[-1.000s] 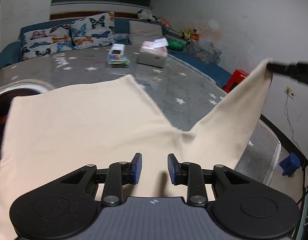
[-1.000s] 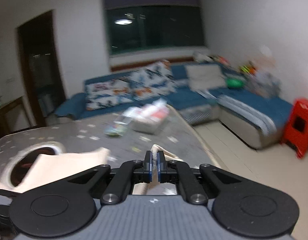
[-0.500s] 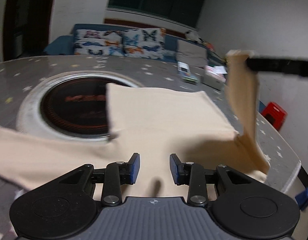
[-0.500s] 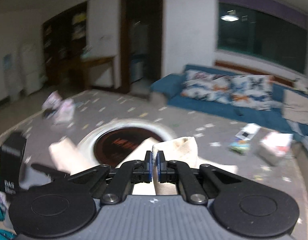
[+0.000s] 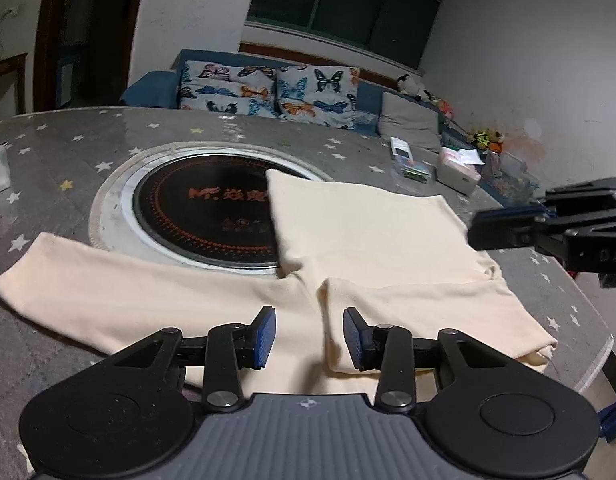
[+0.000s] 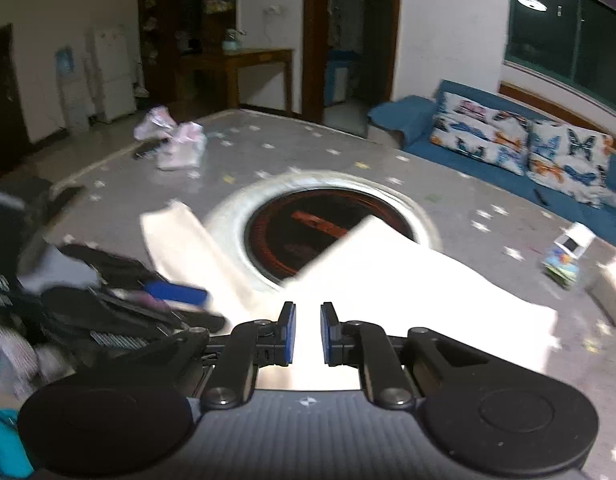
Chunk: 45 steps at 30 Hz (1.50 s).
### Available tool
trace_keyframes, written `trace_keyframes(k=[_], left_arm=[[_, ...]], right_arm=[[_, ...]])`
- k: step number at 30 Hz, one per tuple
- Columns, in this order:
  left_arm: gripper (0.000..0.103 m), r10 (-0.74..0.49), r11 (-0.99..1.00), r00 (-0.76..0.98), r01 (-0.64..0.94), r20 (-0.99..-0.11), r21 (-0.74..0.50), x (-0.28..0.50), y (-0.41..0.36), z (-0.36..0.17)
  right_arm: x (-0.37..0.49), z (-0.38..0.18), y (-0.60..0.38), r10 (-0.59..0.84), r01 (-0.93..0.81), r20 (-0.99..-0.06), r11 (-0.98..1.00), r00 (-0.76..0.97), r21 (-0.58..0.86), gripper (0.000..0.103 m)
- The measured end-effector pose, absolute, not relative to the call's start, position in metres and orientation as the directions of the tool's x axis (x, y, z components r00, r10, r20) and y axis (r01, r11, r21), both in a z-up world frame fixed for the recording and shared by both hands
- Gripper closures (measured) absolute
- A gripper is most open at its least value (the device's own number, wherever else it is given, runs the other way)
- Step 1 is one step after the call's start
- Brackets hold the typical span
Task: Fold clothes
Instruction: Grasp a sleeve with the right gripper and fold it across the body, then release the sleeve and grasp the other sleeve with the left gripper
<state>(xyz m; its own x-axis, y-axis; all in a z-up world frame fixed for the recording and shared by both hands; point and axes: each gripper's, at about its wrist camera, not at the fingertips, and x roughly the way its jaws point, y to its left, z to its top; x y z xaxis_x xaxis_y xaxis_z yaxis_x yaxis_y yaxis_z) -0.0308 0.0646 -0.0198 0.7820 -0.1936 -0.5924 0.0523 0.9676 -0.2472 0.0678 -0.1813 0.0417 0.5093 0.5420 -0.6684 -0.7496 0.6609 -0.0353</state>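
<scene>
A cream long-sleeved garment (image 5: 372, 236) lies flat on the grey star-patterned table (image 5: 107, 148). Its right sleeve (image 5: 428, 312) is folded across the lower body, and its left sleeve (image 5: 127, 292) stretches out to the left. My left gripper (image 5: 308, 334) is open just above the garment's near edge. My right gripper (image 6: 307, 332) is open and empty above the garment (image 6: 408, 292). It also shows at the right of the left wrist view (image 5: 508, 232).
A round black induction plate (image 5: 203, 216) sits in the table's middle, partly under the garment. Boxes and packets (image 5: 456, 168) lie at the table's far right. A pink bundle (image 6: 175, 144) lies at the far side. A blue sofa (image 5: 308, 96) stands behind.
My right gripper carried the right sleeve over the body, laid it down and opened. My left gripper stayed open near the front edge.
</scene>
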Motion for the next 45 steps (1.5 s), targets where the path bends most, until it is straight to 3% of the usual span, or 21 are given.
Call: trace_keyframes(k=[7,17,35,45], left_arm=[[0.065,-0.249,0.965,0.768,0.148,-0.590,-0.215,-0.026,0.034,-0.020],[0.066,-0.269,0.963,0.723,0.198,-0.637,-0.182,-0.001,0.008,-0.034],[0.066,-0.248,0.969,0.719,0.167,-0.650,-0.185,0.004,0.016,-0.033],[0.065,-0.236,0.972,0.733,0.186,-0.639,-0.146,-0.016,0.018,-0.030]], right_arm=[[0.072,0.015,-0.241,0.398,-0.676,-0.758,0.733,0.517,-0.076,0.092],[0.088,-0.024,-0.271,0.348,-0.604,-0.783,0.796,0.515,-0.043,0.092],[0.107,-0.028,-0.269,0.374,-0.614,-0.762,0.788,0.529,-0.039,0.092],[0.070,-0.026,-0.253,0.398,-0.727,-0.803,0.683,0.443,-0.062,0.082]])
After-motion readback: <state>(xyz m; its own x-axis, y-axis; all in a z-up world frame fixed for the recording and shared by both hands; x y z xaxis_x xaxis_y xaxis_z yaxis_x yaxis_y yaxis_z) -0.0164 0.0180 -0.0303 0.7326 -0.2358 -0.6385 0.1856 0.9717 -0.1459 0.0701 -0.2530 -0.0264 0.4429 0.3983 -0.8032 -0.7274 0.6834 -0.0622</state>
